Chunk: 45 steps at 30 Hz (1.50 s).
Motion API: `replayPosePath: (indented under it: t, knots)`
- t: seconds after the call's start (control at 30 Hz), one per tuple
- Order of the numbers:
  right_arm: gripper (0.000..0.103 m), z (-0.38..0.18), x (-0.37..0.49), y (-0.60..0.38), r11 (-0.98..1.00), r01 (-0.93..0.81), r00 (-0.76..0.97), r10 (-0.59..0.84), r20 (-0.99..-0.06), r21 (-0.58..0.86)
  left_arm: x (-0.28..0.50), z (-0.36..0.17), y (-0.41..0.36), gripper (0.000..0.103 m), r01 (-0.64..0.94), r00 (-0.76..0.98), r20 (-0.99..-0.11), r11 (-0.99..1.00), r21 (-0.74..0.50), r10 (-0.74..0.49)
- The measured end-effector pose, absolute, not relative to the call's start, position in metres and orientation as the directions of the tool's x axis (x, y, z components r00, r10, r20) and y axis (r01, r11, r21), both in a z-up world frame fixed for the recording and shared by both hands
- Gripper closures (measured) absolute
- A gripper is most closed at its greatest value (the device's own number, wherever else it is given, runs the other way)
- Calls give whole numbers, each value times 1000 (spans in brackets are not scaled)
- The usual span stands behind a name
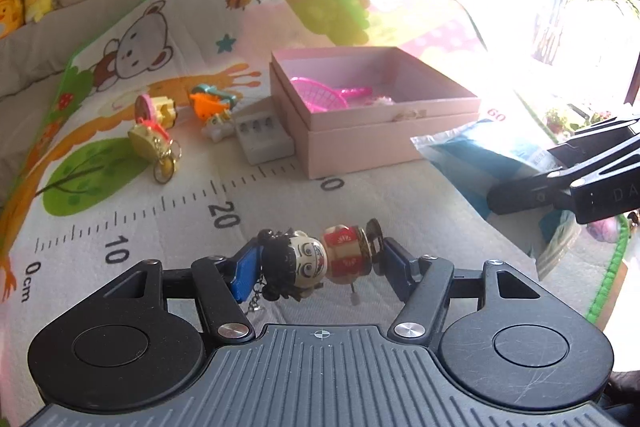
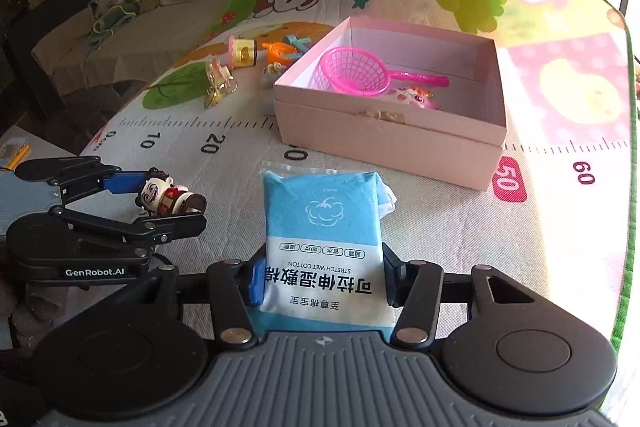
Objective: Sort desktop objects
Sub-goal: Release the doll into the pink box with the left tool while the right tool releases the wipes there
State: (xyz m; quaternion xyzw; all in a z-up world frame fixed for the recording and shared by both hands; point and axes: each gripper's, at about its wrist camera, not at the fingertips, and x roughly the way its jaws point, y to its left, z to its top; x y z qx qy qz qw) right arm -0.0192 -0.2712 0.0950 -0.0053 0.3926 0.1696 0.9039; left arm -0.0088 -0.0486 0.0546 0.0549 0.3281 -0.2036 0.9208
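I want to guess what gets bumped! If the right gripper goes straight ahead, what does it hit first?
Probably the pink box: it sits straight beyond the right gripper and its blue wet-cotton pack, though depth is unclear.

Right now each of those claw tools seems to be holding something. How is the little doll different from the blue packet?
The doll is a rounded figure with a painted face and black hair; the packet is flat, soft, blue and white, with printed text. The doll looks much smaller than the packet. The left gripper pinches the doll end to end; the right gripper clamps the packet by its sides. Both are gripped, not yet in the pink box.
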Motion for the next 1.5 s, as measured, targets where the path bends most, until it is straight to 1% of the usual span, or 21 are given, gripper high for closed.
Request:
replayPosePath:
  t: [0.1, 0.27, 0.37, 0.47, 0.53, 0.67, 0.77, 0.9, 0.97, 1.07, 1.17, 1.3, 1.4, 1.43, 1.5]
  knots:
    - [51, 137, -24, -291, 948, -289, 722, 305, -621, 130, -3, 89, -56, 34, 436, 743, -557, 900, -19, -372]
    - [51, 189, -16, -309, 973, -227, 843, 224, -489, 54, 30, 136, -78, 34, 468, 791, -460, 883, 29, -404]
    - [51, 207, -4, -318, 983, -180, 883, 171, -437, 20, 65, 155, -92, 34, 476, 785, -453, 879, 5, -423]
    - [51, 217, 12, -327, 988, -151, 891, 151, -429, 33, 100, 167, -111, 34, 505, 762, -458, 863, -21, -457]
    - [51, 219, 22, -331, 990, -137, 892, 139, -431, 34, 122, 166, -125, 32, 511, 743, -482, 859, -37, -463]
    - [51, 214, 38, -336, 993, -116, 885, 120, -451, 37, 134, 155, -117, 11, 464, 763, -485, 885, -48, -427]
    - [51, 205, 50, -337, 990, -129, 867, 144, -478, 63, 127, 132, -94, 10, 405, 770, -525, 913, -37, -363]
    - [51, 186, 83, -331, 982, -142, 823, 186, -536, 122, 96, 91, -68, 8, 357, 770, -575, 934, 32, -275]
    - [51, 172, 107, -323, 984, -128, 799, 177, -575, 125, 79, 71, -59, 7, 341, 765, -597, 938, 60, -240]
    - [51, 149, 145, -307, 990, -105, 754, 142, -641, 96, 59, 51, -45, 6, 314, 760, -615, 947, 68, -208]
    - [51, 121, 182, -291, 996, -80, 701, 78, -709, 31, 45, 40, -33, 6, 293, 761, -620, 954, 62, -193]
    - [51, 86, 220, -274, 996, -47, 636, -33, -771, -82, 36, 36, -18, 4, 259, 777, -605, 964, 55, -174]
    - [51, 66, 237, -266, 992, -36, 602, -78, -795, -125, 35, 34, -6, 3, 220, 788, -597, 974, 51, -147]
    - [51, 62, 238, -264, 991, -38, 598, -78, -797, -126, 36, 33, -2, 3, 204, 791, -596, 978, 47, -136]
    - [51, 59, 239, -261, 994, -77, 590, -15, -807, -75, 39, 31, 6, 3, 176, 793, -598, 984, 37, -119]
